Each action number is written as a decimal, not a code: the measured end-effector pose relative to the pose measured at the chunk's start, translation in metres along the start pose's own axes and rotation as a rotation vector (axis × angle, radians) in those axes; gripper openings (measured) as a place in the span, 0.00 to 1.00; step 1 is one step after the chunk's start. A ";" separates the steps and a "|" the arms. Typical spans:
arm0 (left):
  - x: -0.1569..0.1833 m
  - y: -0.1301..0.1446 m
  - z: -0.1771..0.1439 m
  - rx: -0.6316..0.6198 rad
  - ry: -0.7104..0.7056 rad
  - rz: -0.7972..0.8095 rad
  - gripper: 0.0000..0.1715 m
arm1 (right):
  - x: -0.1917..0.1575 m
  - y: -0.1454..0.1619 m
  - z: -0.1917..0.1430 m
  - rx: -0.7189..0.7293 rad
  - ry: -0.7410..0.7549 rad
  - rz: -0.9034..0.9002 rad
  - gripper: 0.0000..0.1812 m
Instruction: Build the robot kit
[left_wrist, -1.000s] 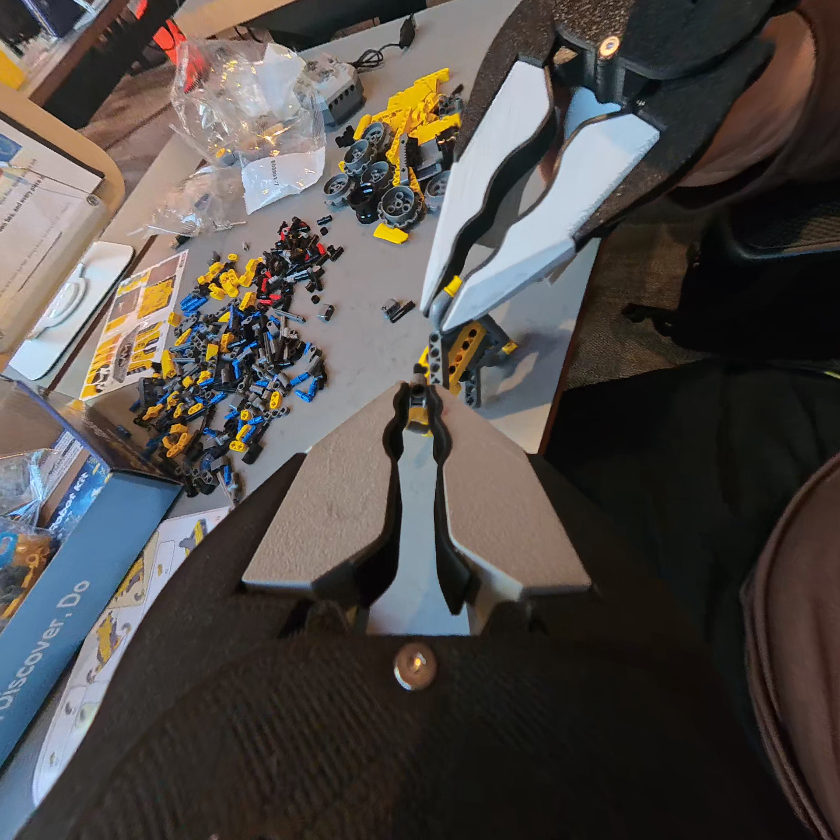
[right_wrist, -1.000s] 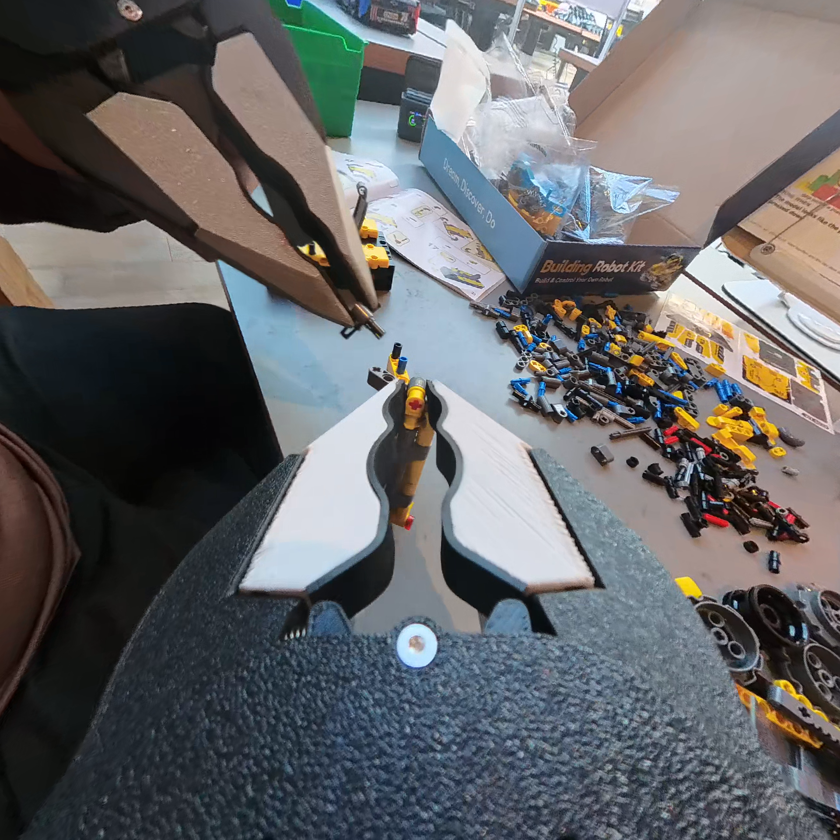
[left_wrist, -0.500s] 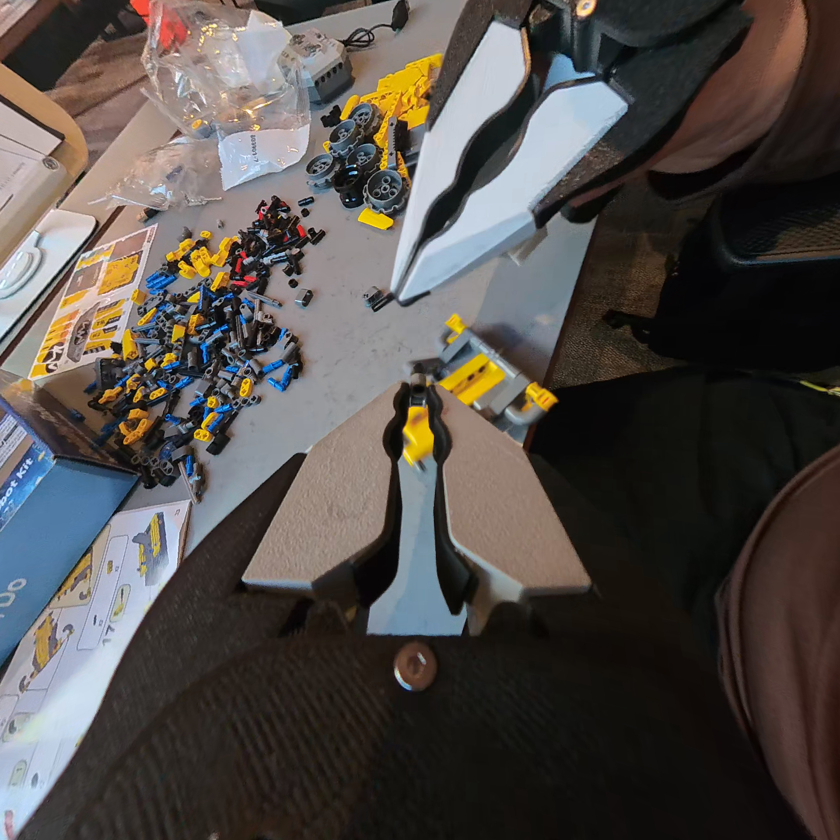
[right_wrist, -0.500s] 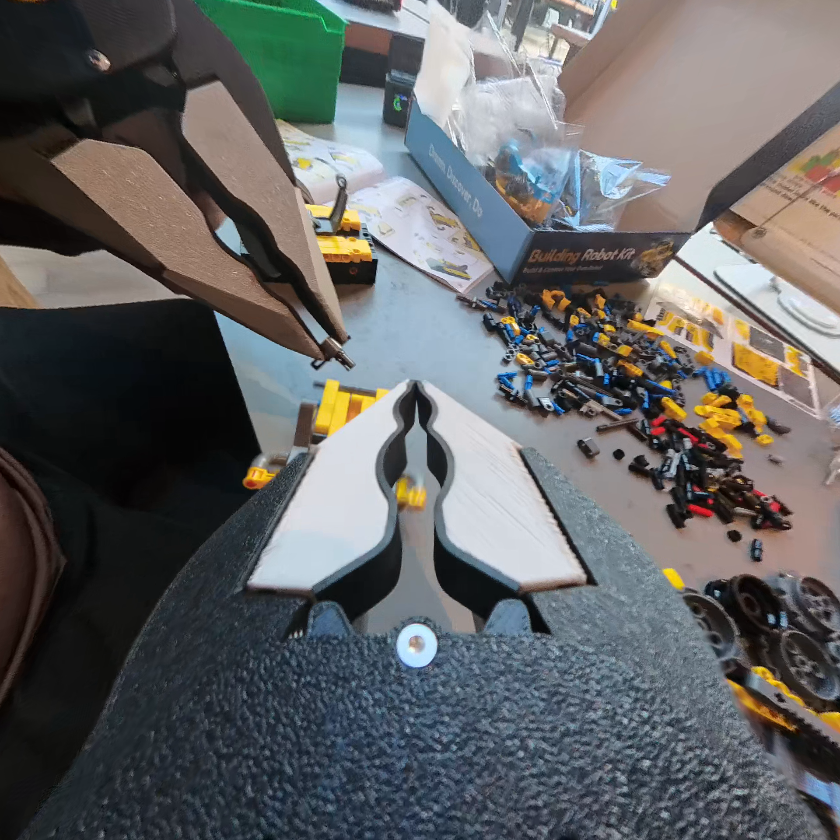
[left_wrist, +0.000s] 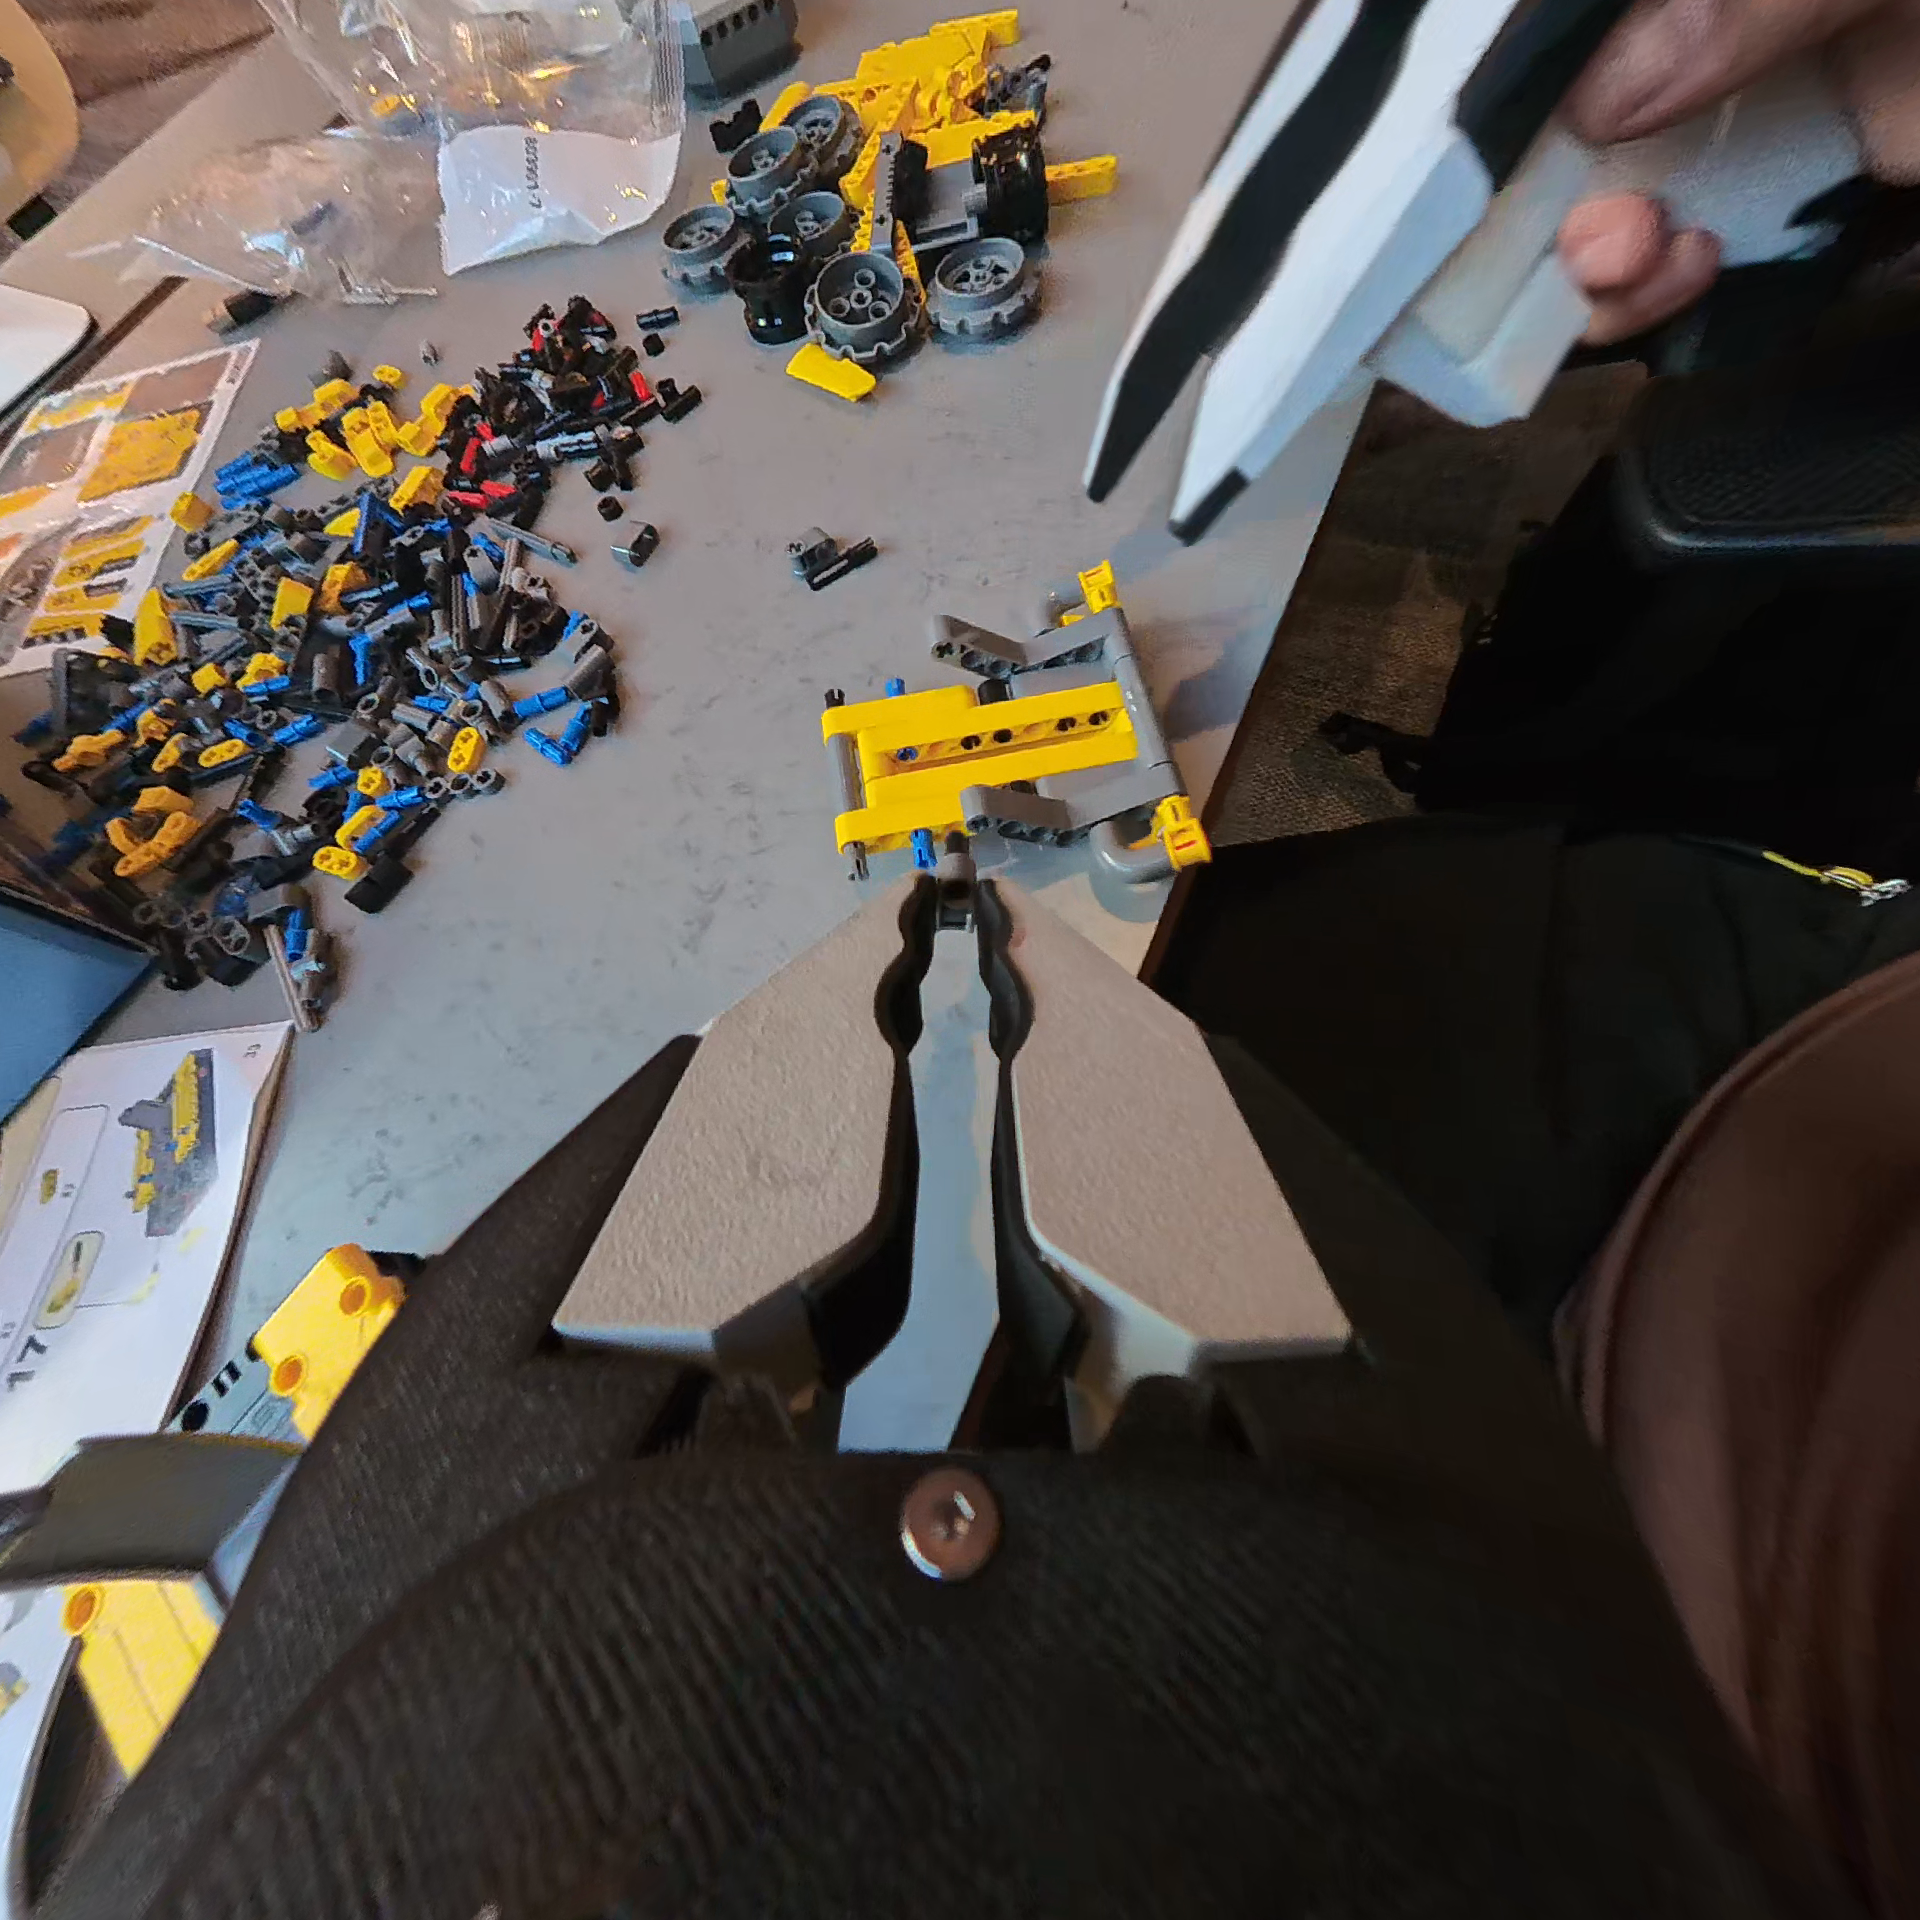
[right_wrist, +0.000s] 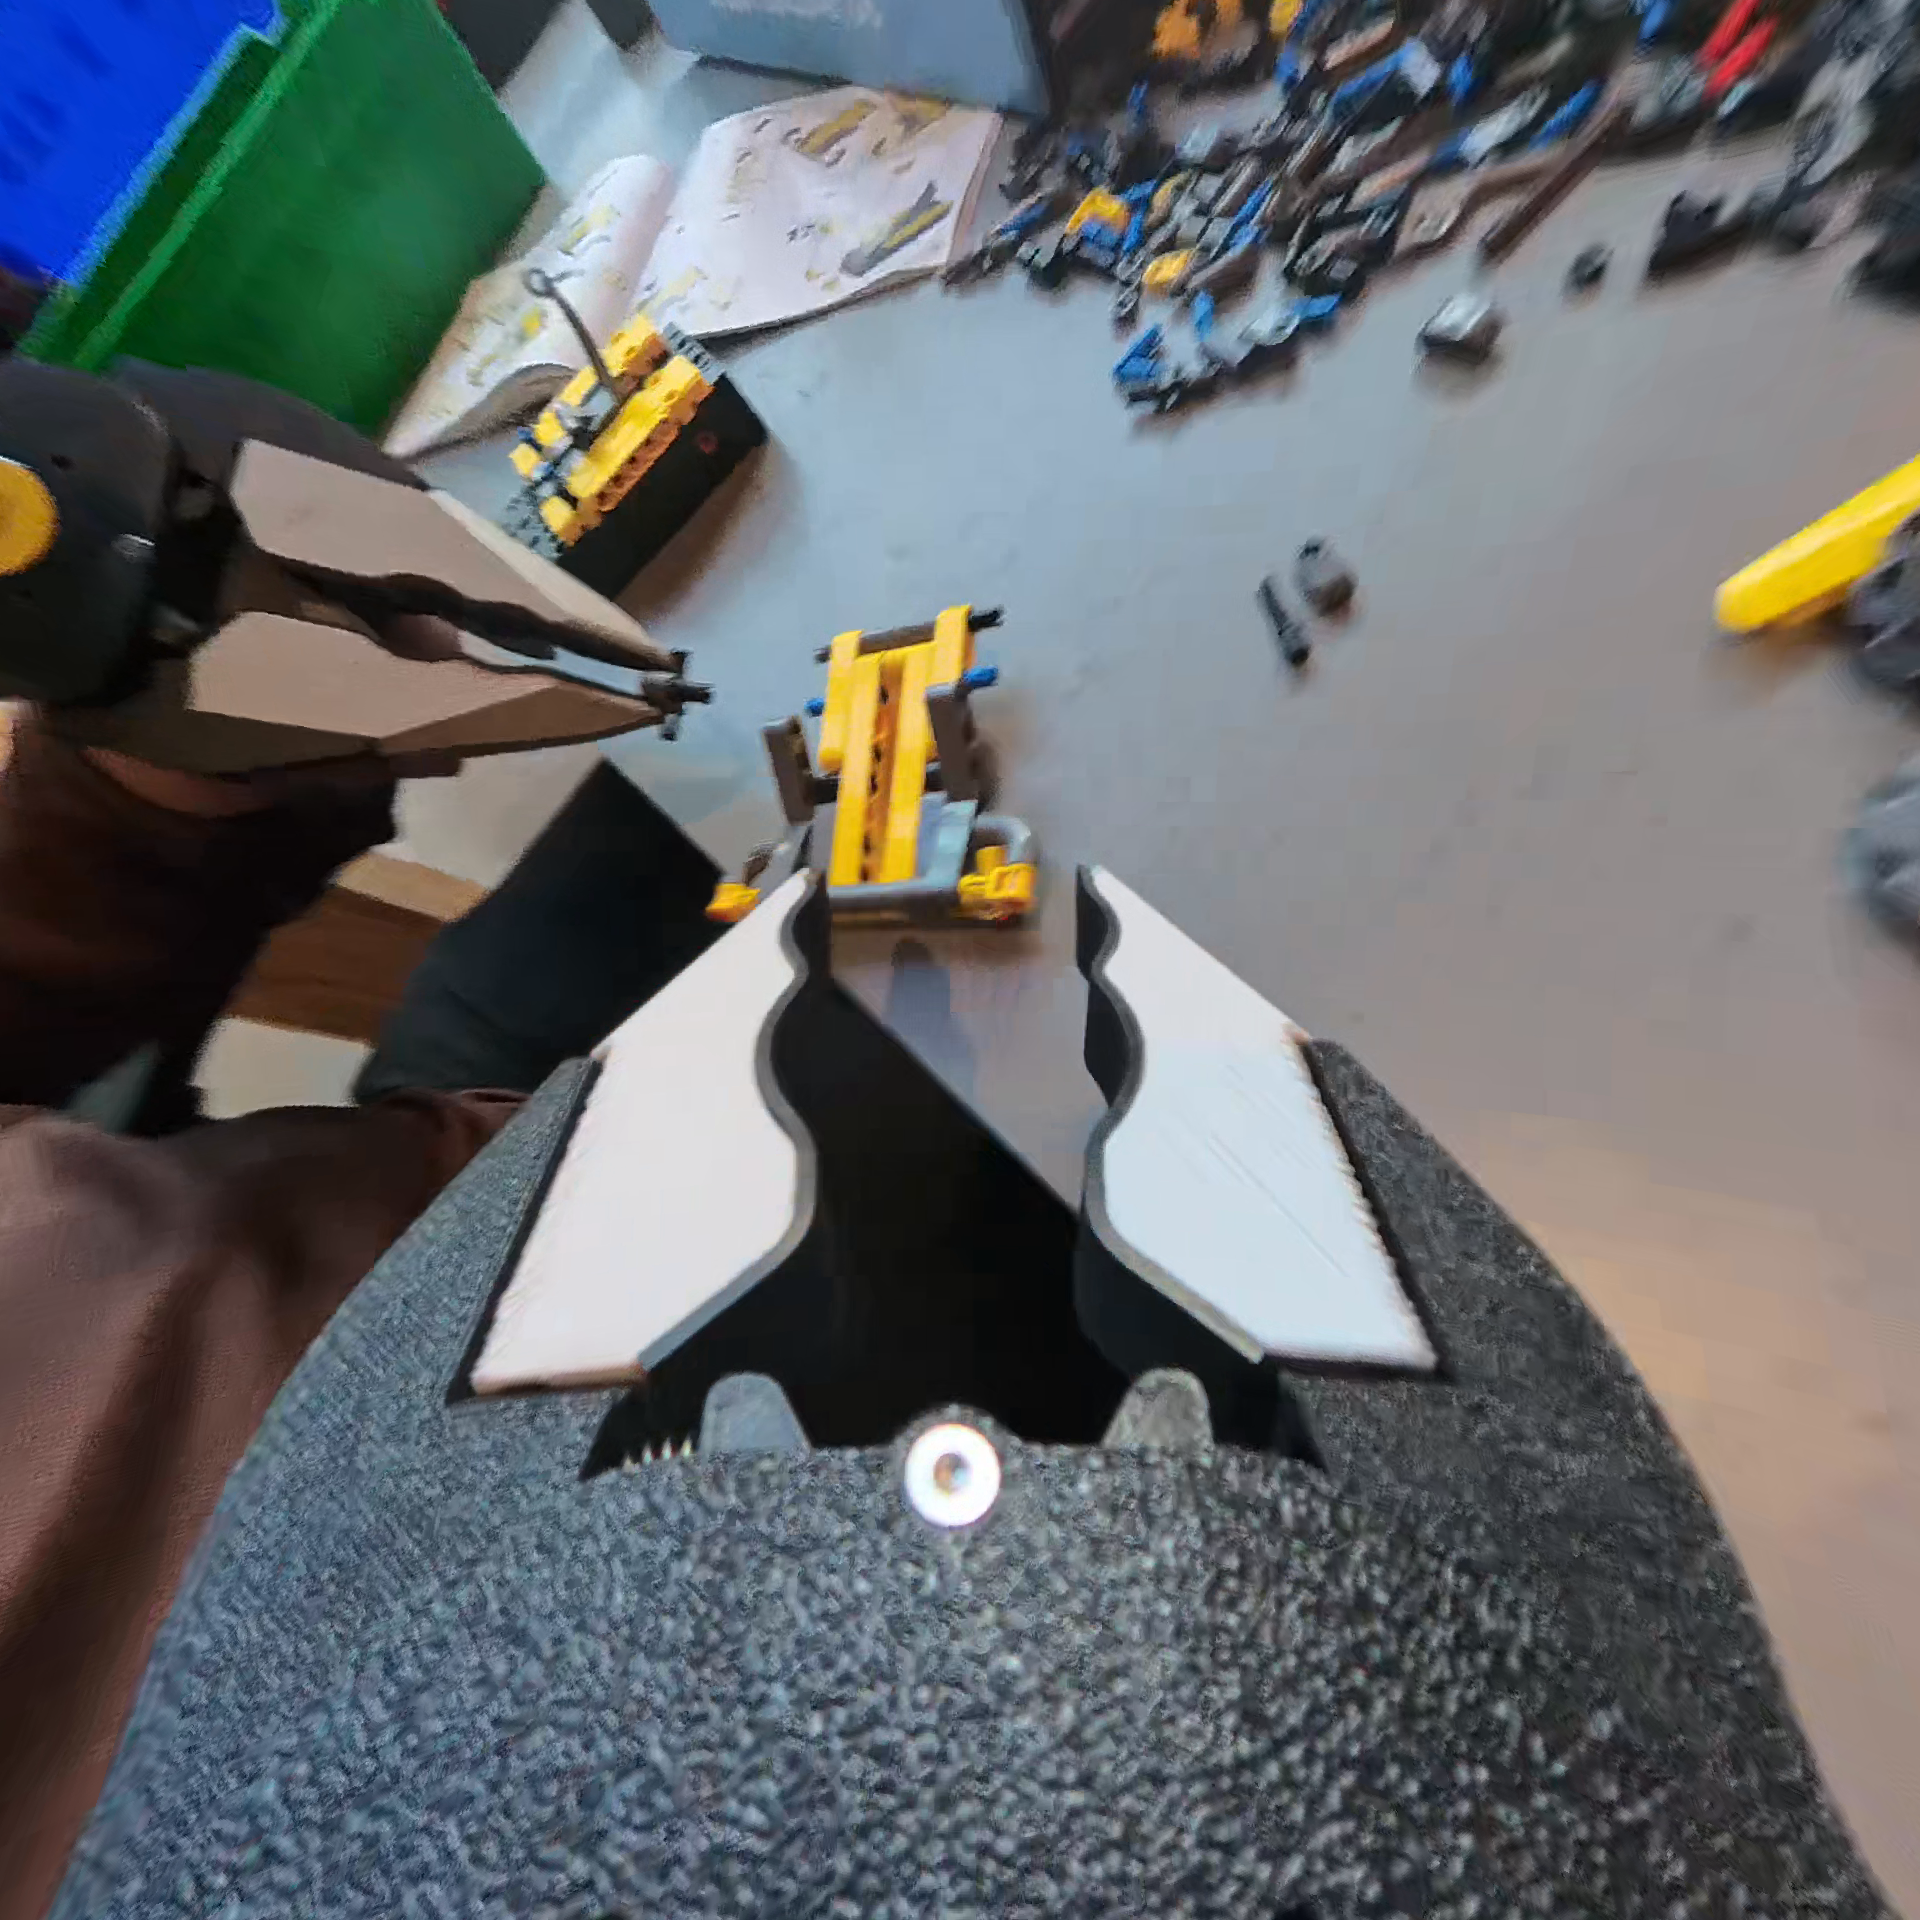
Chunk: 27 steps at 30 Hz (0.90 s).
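Observation:
My left gripper is shut on a small grey pin, whose tip pokes out just short of a yellow and grey brick assembly. The assembly lies flat on the grey table near its right edge. My right gripper is open and empty, hovering just behind the same assembly. In the left wrist view the right gripper hangs above the table edge, held by a hand. In the right wrist view the left gripper comes in from the left with the pin at its tip.
A pile of small blue, yellow and black parts lies to the left. Grey wheels and yellow beams and plastic bags are at the back. An instruction booklet, a yellow and black block and a green bin stand nearby. The grippers' ends are close to 10 centimetres from one another.
My right gripper let go of the yellow and grey assembly, which now lies flat on the table, then opened wide and drew back. My left gripper still holds the pin.

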<state>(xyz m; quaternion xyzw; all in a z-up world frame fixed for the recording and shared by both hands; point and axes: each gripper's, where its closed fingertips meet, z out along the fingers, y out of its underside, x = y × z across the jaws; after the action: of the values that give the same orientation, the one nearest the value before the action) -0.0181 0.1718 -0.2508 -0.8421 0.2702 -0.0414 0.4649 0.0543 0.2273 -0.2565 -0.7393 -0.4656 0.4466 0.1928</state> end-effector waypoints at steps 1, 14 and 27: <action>0.001 0.001 0.003 -0.003 0.008 -0.006 0.03 | -0.004 0.004 0.003 -0.002 -0.031 0.045 0.26; -0.047 -0.035 0.014 -0.020 -0.053 0.126 0.03 | -0.003 0.016 0.028 -0.001 -0.104 0.291 0.11; -0.038 0.011 0.028 -0.100 -0.010 -0.051 0.03 | -0.011 -0.005 0.059 -0.063 -0.173 0.281 0.08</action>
<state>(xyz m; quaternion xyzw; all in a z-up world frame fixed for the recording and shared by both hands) -0.0459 0.2068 -0.2682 -0.8711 0.2479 -0.0353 0.4224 0.0004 0.2122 -0.2787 -0.7616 -0.3863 0.5162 0.0644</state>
